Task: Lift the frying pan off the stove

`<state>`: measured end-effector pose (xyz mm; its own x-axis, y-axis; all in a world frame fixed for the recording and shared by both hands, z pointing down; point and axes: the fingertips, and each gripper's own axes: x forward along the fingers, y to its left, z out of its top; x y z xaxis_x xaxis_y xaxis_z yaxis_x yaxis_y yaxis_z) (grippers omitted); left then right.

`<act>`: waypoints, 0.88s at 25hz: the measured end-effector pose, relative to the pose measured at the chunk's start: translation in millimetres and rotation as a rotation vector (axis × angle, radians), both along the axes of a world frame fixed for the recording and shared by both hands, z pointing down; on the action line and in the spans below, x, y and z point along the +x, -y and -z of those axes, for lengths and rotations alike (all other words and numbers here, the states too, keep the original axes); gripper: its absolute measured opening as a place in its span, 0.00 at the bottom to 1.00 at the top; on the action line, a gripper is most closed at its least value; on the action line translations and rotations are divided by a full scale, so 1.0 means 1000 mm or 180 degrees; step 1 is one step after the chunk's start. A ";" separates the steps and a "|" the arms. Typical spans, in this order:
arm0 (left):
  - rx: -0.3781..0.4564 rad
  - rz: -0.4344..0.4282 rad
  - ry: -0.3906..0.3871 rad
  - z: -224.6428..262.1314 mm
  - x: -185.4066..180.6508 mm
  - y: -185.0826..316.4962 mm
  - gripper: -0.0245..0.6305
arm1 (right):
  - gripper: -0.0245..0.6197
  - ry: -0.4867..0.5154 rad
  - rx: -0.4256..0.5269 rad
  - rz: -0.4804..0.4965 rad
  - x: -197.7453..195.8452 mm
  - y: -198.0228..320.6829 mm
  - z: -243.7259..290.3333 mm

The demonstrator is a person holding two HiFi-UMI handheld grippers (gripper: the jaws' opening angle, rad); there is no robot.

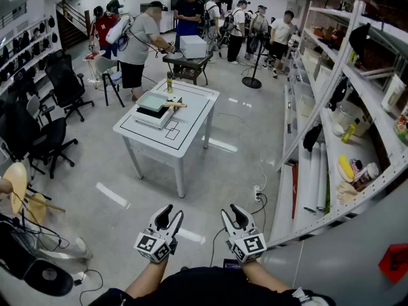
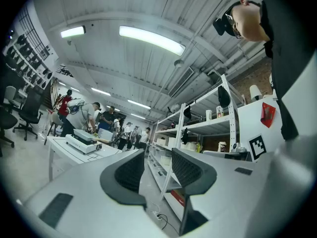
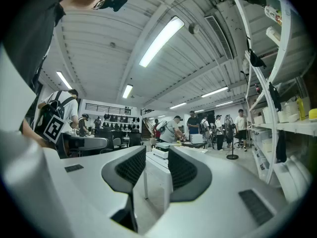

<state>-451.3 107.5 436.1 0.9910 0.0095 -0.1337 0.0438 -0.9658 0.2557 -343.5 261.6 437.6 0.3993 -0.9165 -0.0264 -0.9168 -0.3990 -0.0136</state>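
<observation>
Left tongs and right tongs gape empty; open floor lies before the counter, stove at its left edge.

L gripper & R gripper are held side by side, close in front of the body, forearms extended fwd; both sets of jaws are parted, empty.

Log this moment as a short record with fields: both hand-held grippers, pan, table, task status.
left hand-held gripper: open, empty, held low
right hand-held gripper: open, empty, beside the left
frying pan: on the stove, untouched
table: white, well ahead of both grippers
task status: not started
</observation>
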 end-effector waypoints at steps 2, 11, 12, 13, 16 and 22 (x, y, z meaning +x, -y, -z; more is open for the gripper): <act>-0.0065 -0.0001 -0.0021 0.006 -0.001 -0.010 0.30 | 0.27 0.0037 -0.0013 0.0043 -0.001 -0.005 0.002; -0.0067 -0.0086 0.0032 0.011 0.005 -0.046 0.30 | 0.27 0.0046 0.0060 0.0118 -0.003 -0.030 0.010; -0.0060 -0.0078 0.0029 0.012 0.005 -0.048 0.30 | 0.27 0.0075 0.0057 0.0111 -0.002 -0.033 0.007; -0.0061 -0.0068 0.0034 0.011 0.005 -0.050 0.30 | 0.27 0.0103 0.0073 0.0101 -0.001 -0.037 0.005; -0.0095 -0.0043 0.0083 0.005 0.004 -0.056 0.30 | 0.27 0.0151 0.0218 0.0116 0.003 -0.048 0.006; -0.0117 -0.0012 0.0126 0.006 0.005 -0.072 0.30 | 0.25 0.0147 0.0251 0.0148 0.011 -0.062 0.011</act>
